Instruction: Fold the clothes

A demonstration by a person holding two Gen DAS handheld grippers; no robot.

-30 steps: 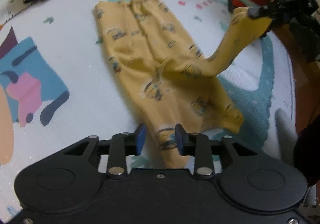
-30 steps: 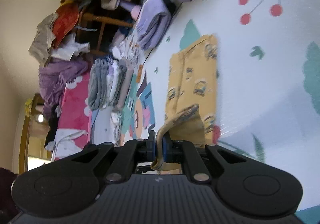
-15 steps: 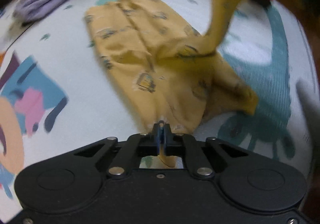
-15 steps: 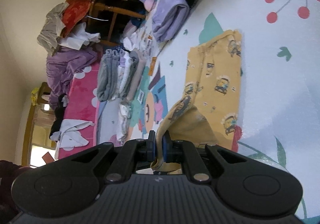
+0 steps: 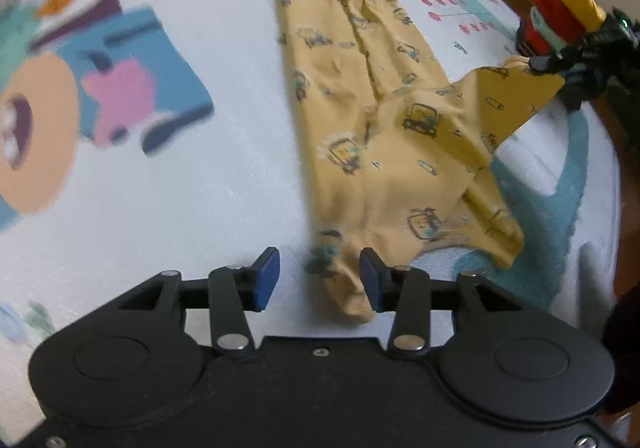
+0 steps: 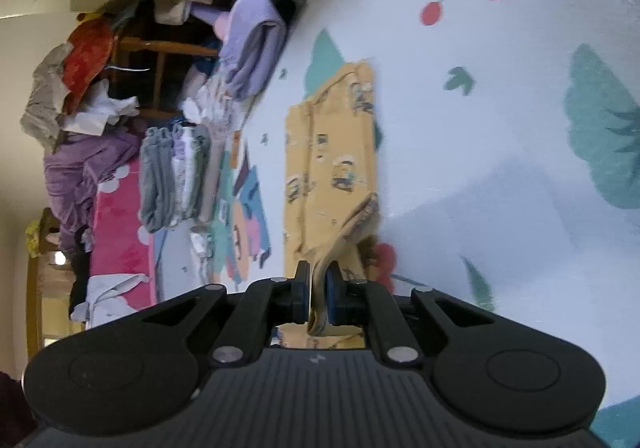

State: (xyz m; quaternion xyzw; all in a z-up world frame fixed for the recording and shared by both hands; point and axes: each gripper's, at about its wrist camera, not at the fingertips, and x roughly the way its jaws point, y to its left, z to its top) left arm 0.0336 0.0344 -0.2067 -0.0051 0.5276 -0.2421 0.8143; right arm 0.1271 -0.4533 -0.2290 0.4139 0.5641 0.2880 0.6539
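I see a white play mat (image 5: 168,184) with cartoon prints covering most of both views; it carries everything. Yellow printed garment (image 5: 384,152) lies lengthwise on the mat's middle, mostly flat, one corner lifted off toward the mat's right edge. Folded lavender clothes (image 6: 256,44) sit at the far edge of the mat, a stack of folded grey and white items (image 6: 176,176) beside them in the right wrist view, cluttered furniture behind. Right gripper (image 6: 318,290): jaws pressed together, pinching the garment's lifted corner; from the left wrist view it holds that corner up off the mat. Left gripper (image 5: 320,280): jaws spread, the garment's near narrow end lying between them, touching the right-hand finger pad (image 5: 370,280), not clamped. Left view is motion-blurred at its left side
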